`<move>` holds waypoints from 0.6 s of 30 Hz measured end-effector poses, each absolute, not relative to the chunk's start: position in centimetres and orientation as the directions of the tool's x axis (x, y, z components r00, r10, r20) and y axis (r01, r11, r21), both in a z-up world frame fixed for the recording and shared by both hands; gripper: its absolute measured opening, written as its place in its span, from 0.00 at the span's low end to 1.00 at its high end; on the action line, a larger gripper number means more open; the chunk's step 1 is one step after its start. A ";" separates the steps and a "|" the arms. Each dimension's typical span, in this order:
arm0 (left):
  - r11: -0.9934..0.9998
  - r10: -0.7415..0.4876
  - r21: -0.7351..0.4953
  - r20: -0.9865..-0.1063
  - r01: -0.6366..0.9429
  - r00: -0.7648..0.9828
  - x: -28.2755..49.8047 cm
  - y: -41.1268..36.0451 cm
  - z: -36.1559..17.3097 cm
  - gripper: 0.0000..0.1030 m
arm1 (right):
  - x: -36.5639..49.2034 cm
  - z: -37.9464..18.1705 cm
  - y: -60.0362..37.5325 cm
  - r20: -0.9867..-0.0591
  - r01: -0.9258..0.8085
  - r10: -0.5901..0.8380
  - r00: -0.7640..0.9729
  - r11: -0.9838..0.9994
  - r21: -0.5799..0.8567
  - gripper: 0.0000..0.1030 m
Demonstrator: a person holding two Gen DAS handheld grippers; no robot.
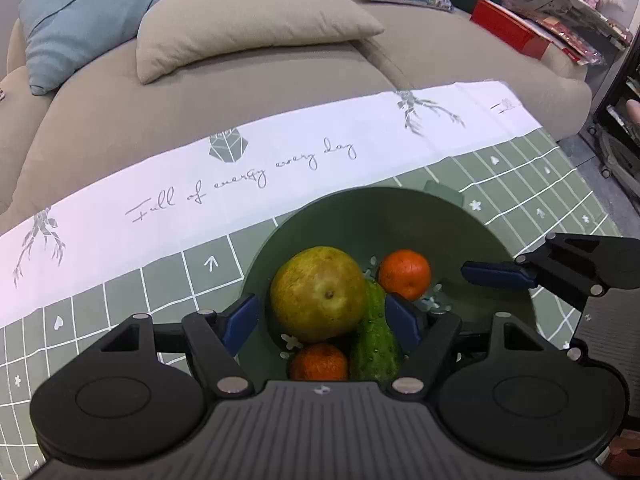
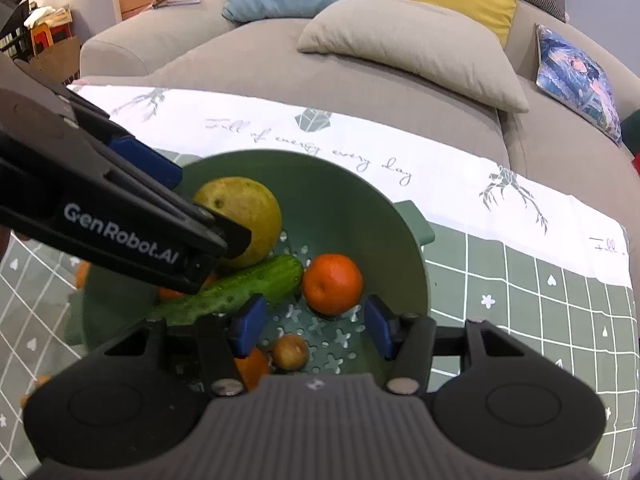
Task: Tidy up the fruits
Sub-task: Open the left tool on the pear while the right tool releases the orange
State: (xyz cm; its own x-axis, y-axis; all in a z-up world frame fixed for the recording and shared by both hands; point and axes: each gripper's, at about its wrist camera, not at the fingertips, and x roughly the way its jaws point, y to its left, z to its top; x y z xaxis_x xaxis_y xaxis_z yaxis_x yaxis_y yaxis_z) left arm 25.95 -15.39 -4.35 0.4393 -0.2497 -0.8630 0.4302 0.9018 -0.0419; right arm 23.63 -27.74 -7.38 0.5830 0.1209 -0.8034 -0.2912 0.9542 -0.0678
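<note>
A green colander bowl (image 1: 360,216) (image 2: 344,200) stands on the checked cloth. In it lie a yellow-green pear (image 1: 318,292) (image 2: 244,208), a cucumber (image 1: 376,340) (image 2: 240,292), an orange (image 1: 404,274) (image 2: 332,284) and a second orange (image 1: 318,362). A small brown fruit (image 2: 290,352) rests on the bowl's floor. My left gripper (image 1: 322,320) (image 2: 208,208) is open, its pads either side of the pear with gaps. My right gripper (image 2: 314,328) (image 1: 496,274) is open just in front of the first orange, pads clear of it.
The green and white tablecloth (image 1: 260,168) (image 2: 520,280) covers a low table in front of a beige sofa (image 1: 200,92) with cushions (image 2: 412,40). Bits of orange (image 2: 82,274) show left of the bowl. A red box (image 1: 508,32) lies at far right.
</note>
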 end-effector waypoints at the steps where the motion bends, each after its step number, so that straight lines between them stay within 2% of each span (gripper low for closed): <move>1: 0.901 -0.257 -0.047 -0.859 0.431 0.444 25.7 -15.3 -4.0 0.82 | 23.4 -7.1 -27.8 -0.801 -0.288 0.124 0.586 0.955 -0.063 0.50; 13: 0.893 -0.335 -0.063 -0.756 0.446 0.563 20.0 -11.9 1.8 0.76 | 18.1 -2.2 -26.8 -0.722 -0.205 0.150 0.675 0.979 0.012 0.50; 15: 0.896 -0.339 -0.064 -0.740 0.440 0.581 18.7 -11.0 2.6 0.76 | 16.8 -1.5 -26.5 -0.705 -0.180 0.142 0.695 0.983 0.022 0.54; 18: 0.899 -0.347 -0.076 -0.725 0.432 0.595 16.8 -9.6 3.3 0.76 | 14.6 -0.9 -26.2 -0.683 -0.137 0.133 0.718 0.989 0.048 0.55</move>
